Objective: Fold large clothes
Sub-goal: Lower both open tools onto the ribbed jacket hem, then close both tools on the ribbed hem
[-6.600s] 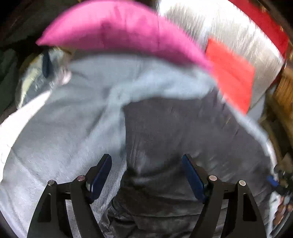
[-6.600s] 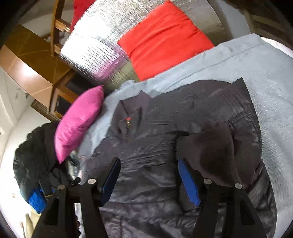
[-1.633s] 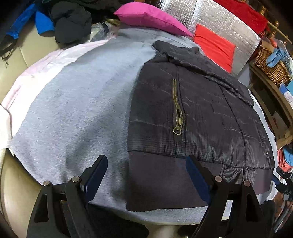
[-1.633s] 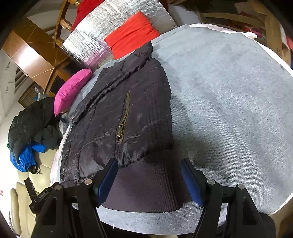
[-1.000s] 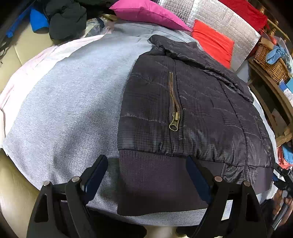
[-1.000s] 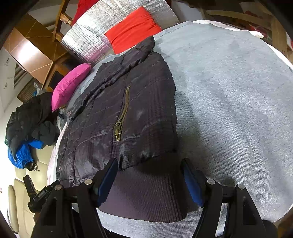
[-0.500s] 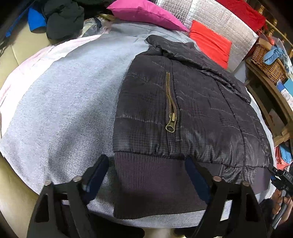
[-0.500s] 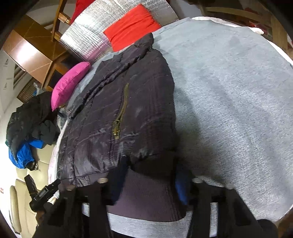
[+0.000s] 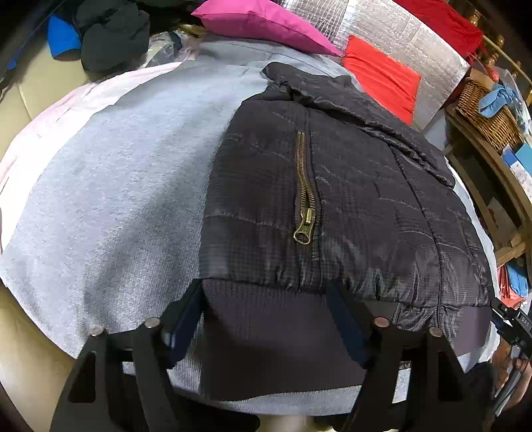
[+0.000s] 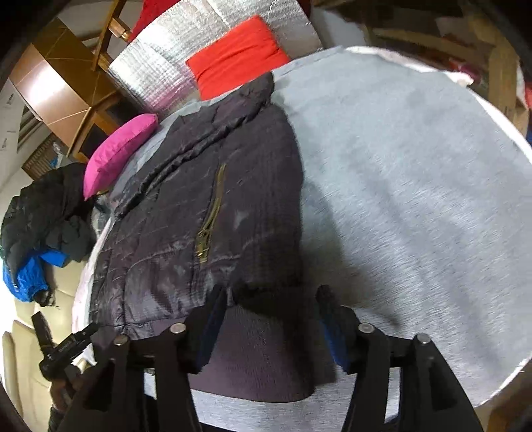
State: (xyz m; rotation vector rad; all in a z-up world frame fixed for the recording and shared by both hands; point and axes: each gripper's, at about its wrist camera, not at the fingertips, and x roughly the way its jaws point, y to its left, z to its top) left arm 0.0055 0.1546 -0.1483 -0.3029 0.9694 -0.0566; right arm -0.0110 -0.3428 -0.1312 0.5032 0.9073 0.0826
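A black quilted jacket [image 9: 349,199] with a brass pocket zipper [image 9: 304,199] lies folded lengthwise on a grey cloth [image 9: 116,186]. Its ribbed hem [image 9: 276,332] faces me. My left gripper [image 9: 266,309] is open, its jaws straddling the hem's left corner. In the right wrist view the jacket [image 10: 199,206] lies left of centre, and my right gripper [image 10: 271,305] is open with its jaws around the hem's right corner [image 10: 266,349].
A magenta pillow [image 9: 262,26], a red pillow [image 9: 382,76] and a silver foil mat [image 9: 399,30] lie beyond the jacket. Dark and blue clothes [image 10: 36,232] are piled at the left. A wicker basket [image 9: 485,106] stands on wooden shelves at the right.
Both grippers have moved forward and down onto the jacket's hem, so the hem now sits between the open jaws of each. The jacket has not moved.
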